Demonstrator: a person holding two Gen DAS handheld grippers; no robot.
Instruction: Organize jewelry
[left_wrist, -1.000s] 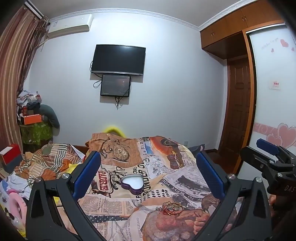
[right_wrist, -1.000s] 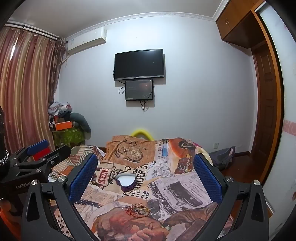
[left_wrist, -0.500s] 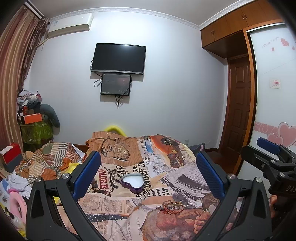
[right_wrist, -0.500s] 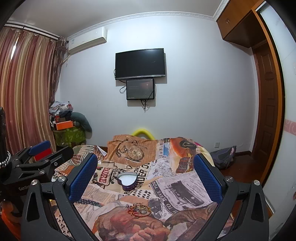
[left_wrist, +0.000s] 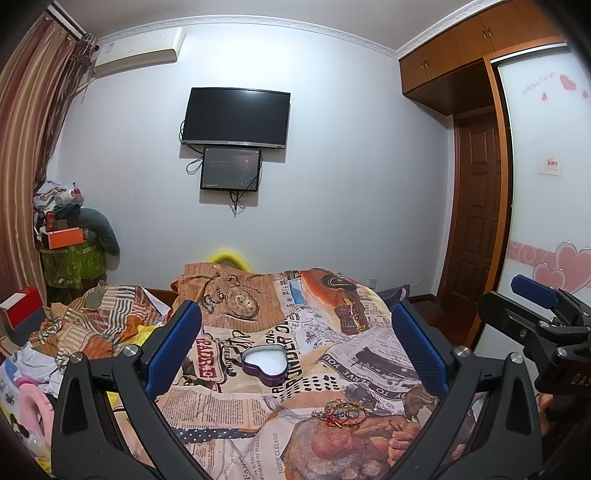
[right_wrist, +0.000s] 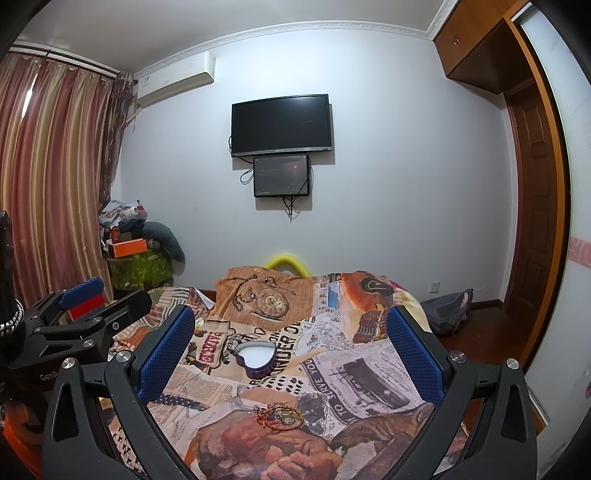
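A bed (left_wrist: 236, 406) covered by a newspaper-print blanket (right_wrist: 369, 369) carries an open purple heart-shaped tin (left_wrist: 264, 363) near its middle and a tangle of red and gold jewelry (left_wrist: 342, 409) closer to the near edge, with rumpled striped bedding (left_wrist: 96, 321) along its left side.

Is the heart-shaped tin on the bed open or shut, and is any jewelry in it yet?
Open: the heart-shaped tin has no lid and shows a bare white lining. No jewelry inside; the jewelry pile lies on the bedspread nearer the camera.
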